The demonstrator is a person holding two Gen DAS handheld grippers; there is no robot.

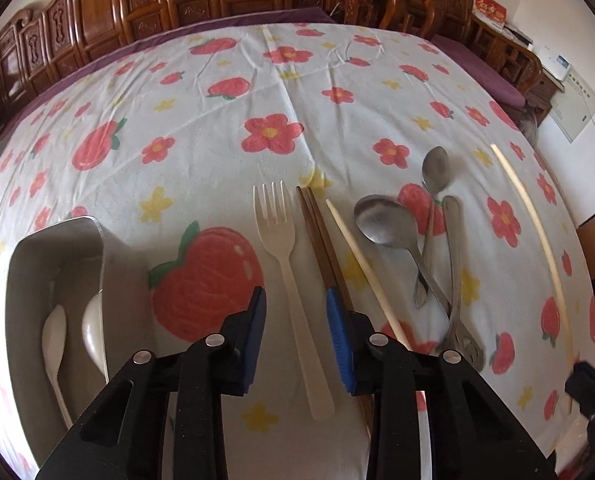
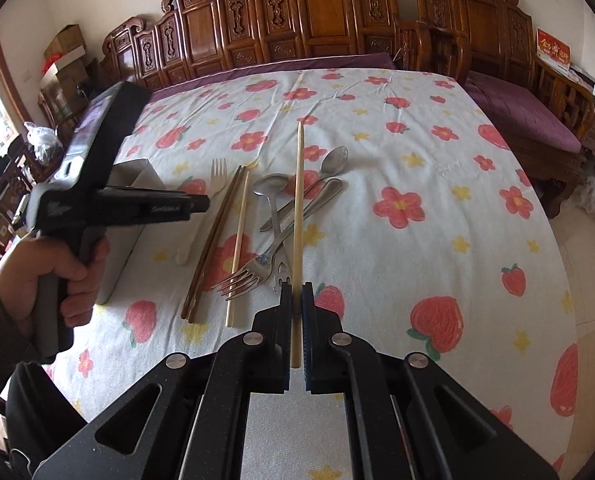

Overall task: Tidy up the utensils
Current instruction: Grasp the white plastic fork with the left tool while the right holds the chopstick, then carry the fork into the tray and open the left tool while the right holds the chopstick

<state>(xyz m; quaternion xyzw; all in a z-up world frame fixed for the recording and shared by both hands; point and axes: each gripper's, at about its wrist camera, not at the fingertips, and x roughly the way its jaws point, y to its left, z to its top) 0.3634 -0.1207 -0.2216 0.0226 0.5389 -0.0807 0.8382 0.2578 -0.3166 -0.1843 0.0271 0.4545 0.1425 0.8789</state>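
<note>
My right gripper point(image 2: 296, 292) is clamped on a pale chopstick point(image 2: 297, 216), which sticks out forward from the pads and hangs above the metal cutlery. My left gripper point(image 1: 295, 300) hovers with its jaws partly apart and nothing pressed between them; the white plastic fork point(image 1: 287, 264) lies on the cloth straight below the gap. I take that fork as my landmark. Just to its right lies a pair of dark brown chopsticks point(image 1: 321, 240), then a single pale chopstick point(image 1: 361, 264). Further right is a loose pile of metal spoons point(image 1: 393, 228) with a metal fork point(image 2: 243, 278) crossing them. To the left of the plastic fork stands a grey tray point(image 1: 57, 248) with white spoons point(image 1: 55, 336) in it. All of it rests on a tablecloth point(image 1: 217, 128) printed with strawberries and flowers. A hand point(image 2: 63, 276) holds the left gripper's handle.
</note>
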